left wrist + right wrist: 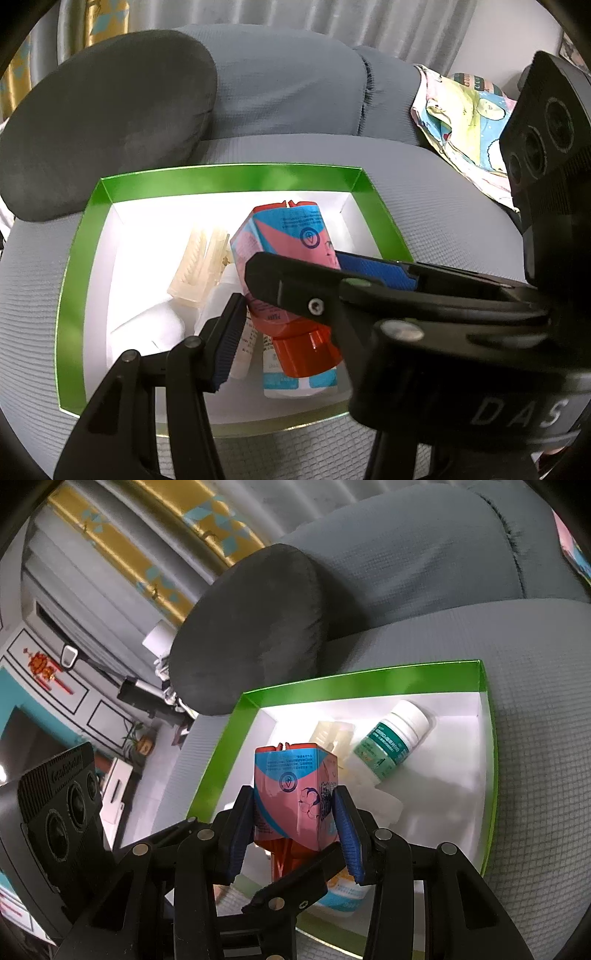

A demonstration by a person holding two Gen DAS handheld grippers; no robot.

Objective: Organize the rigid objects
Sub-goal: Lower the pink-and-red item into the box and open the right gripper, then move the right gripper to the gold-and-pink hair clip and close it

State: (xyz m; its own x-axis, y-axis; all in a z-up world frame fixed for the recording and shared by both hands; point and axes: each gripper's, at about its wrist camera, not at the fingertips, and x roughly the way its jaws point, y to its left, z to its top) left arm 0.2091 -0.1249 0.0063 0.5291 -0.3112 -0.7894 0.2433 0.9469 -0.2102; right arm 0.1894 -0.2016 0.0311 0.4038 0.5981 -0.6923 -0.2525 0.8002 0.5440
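A pink and blue carton with a red cap [295,794] is clamped between the blue pads of my right gripper [293,834], held over the green-rimmed white box [369,686]. The carton also shows in the left wrist view [291,243], over the same box [229,177]. My left gripper [314,306] is open; its fingers [227,339] stand on either side of the carton and the right gripper's finger, without clamping. A cream hair clip [201,266] lies in the box, and it also shows in the right wrist view [332,738]. A white bottle with a green label [391,742] lies beside it.
The box sits on a grey sofa seat [443,206]. A dark grey cushion [103,122] lies behind the box. A patterned cloth [465,122] lies at the right. A white and blue bottle [299,380] and another white item [147,328] lie in the box.
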